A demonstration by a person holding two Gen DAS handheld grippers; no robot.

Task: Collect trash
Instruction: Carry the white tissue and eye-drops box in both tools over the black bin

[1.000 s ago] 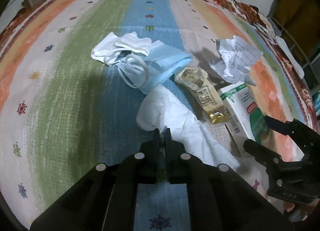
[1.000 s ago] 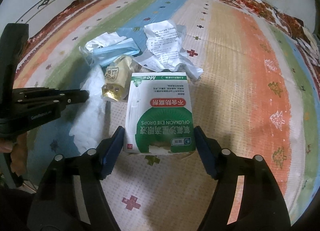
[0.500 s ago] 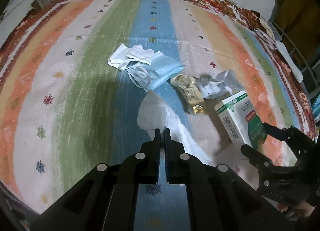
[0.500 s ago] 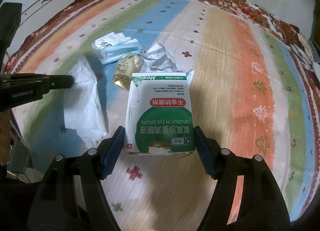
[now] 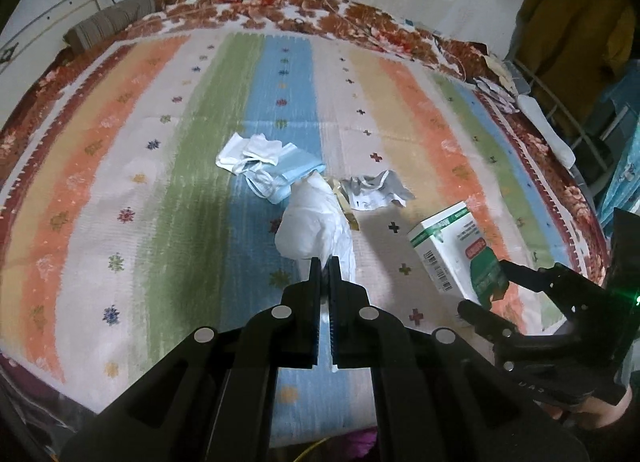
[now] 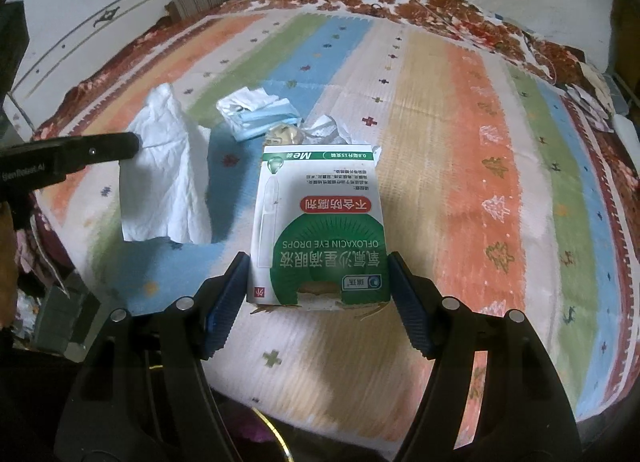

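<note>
My left gripper [image 5: 325, 262] is shut on a white tissue [image 5: 316, 222] and holds it hanging above the striped blanket; the tissue also shows in the right wrist view [image 6: 164, 178]. My right gripper [image 6: 318, 274] is shut on a green-and-white eye drops box [image 6: 320, 230], lifted off the blanket; the box also shows in the left wrist view [image 5: 456, 246]. On the blanket lie a blue face mask with white tissue [image 5: 268, 166], a gold wrapper [image 6: 284, 134] and a crumpled paper [image 5: 372, 190].
The striped blanket [image 5: 120, 182] covers a bed with a floral border [image 5: 320, 14]. A yellow garment [image 5: 572, 30] and a metal rack [image 5: 560, 114] stand at the right. A wall is behind the bed.
Both grippers have risen and pulled back from the pile. The tissue and the eye drops box have come up off the blanket with them.
</note>
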